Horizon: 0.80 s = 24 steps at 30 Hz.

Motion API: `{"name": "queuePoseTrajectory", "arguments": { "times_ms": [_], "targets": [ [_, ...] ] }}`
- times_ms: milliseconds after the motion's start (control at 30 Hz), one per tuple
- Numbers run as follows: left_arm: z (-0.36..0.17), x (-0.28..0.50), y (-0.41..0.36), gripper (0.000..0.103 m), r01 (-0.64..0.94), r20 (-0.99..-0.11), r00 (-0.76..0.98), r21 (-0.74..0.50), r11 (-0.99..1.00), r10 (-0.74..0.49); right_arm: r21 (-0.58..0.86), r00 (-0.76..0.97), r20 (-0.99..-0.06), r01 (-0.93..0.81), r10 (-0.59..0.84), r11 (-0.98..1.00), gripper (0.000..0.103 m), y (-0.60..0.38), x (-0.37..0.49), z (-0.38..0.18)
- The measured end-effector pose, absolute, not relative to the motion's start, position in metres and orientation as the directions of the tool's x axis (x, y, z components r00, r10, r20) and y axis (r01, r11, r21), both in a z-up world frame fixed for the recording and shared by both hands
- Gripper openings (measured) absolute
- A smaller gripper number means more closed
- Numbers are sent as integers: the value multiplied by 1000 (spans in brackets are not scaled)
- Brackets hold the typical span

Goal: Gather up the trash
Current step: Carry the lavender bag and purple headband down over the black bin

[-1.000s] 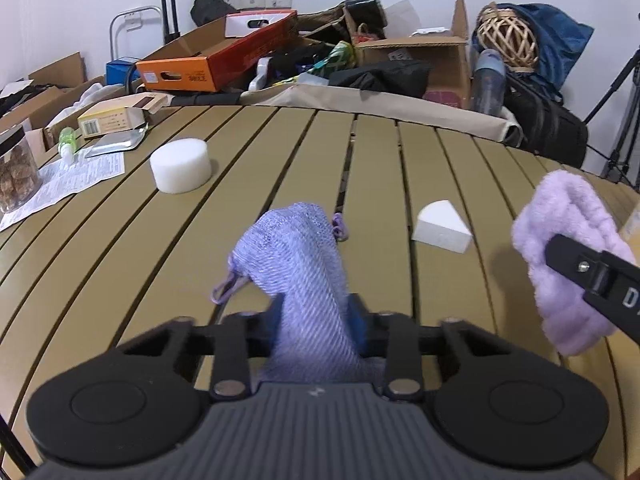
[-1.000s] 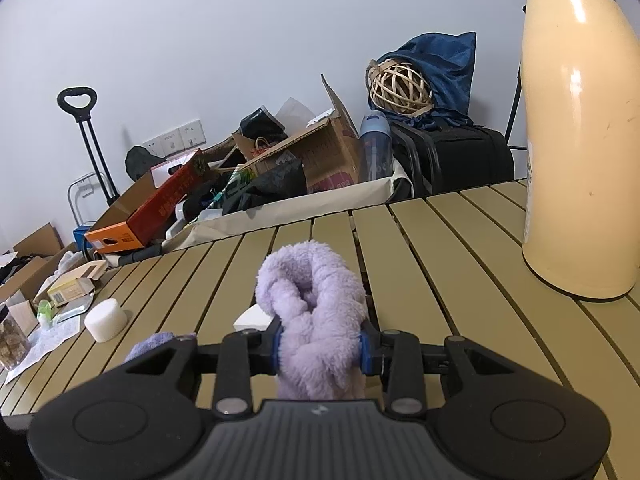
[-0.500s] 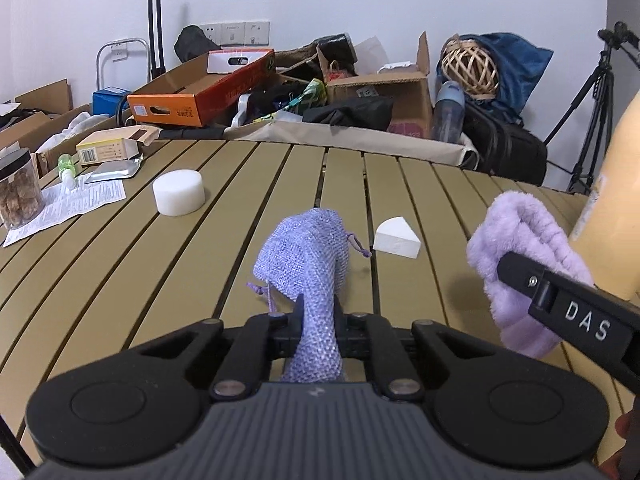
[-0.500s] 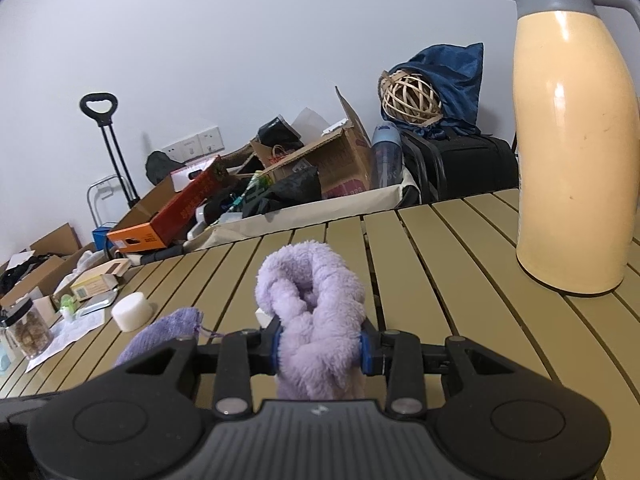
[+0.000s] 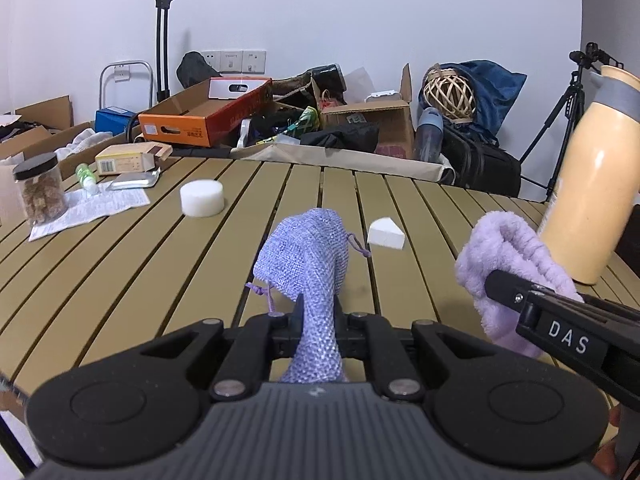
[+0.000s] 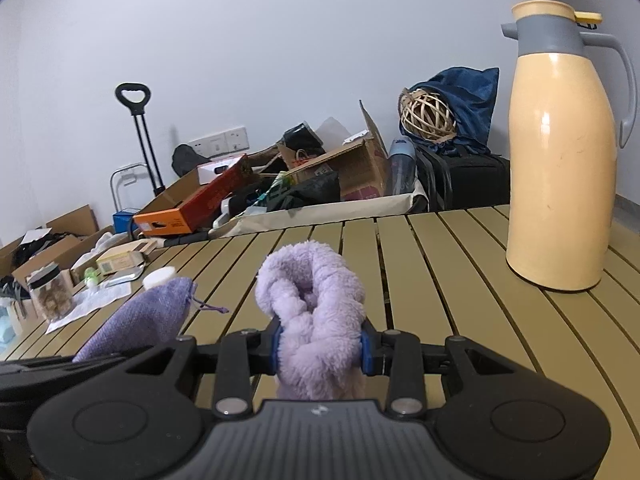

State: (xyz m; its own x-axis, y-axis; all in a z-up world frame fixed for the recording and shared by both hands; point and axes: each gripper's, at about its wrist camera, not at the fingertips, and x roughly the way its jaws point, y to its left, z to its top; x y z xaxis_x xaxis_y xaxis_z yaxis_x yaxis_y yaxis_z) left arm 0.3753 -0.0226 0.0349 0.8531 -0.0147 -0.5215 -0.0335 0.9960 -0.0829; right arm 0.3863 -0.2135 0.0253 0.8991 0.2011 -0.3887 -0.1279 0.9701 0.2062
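The left gripper (image 5: 318, 316) is clamped tight on a lilac woven drawstring pouch (image 5: 306, 256), whose coarse mesh body is pinched narrow between the jaws and bulges out ahead of them, with a thin cord dangling at its left. The right gripper (image 6: 319, 342) is closed on a pale purple fluffy cloth (image 6: 316, 304), a soft bunched roll that swells above the blue pads. Both things are held above the slatted olive surface (image 5: 160, 264). Just ahead of the left gripper and slightly right, a white foam wedge (image 5: 386, 233) is seen on the slats; further ahead to the left, a white foam disc (image 5: 201, 198) is set. Bare slats are left open between these. Well to the right of the right gripper, a smooth cream thermos jug (image 6: 560, 168) is stood upright near the surface's far edge.
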Motion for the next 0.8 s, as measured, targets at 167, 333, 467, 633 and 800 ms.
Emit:
{"name": "queuePoseTrajectory", "arguments": {
  "times_ms": [167, 333, 467, 633, 800],
  "targets": [
    [31, 347, -18, 10, -15, -507, 861, -90, 996, -33, 187, 892, -398, -151, 215, 971, 34, -208, 361, 19],
    [28, 318, -14, 10, -8, -485, 874, -79, 997, -32, 171, 890, -400, -160, 218, 972, 34, -207, 332, 16],
    [23, 296, -10, 10, -5, -480, 877, -72, 997, -30, 176, 887, -400, -172, 230, 969, 34, -209, 307, 11],
    [14, 269, -7, 10, -13, -482, 876, -51, 999, -13, 178, 878, -404, -198, 255, 964, 34, -208, 279, 2],
    [5, 241, -3, 10, -7, -480, 877, -36, 999, -12, 184, 868, -414, -217, 276, 959, 34, -208, 248, -10]
  ]
}}
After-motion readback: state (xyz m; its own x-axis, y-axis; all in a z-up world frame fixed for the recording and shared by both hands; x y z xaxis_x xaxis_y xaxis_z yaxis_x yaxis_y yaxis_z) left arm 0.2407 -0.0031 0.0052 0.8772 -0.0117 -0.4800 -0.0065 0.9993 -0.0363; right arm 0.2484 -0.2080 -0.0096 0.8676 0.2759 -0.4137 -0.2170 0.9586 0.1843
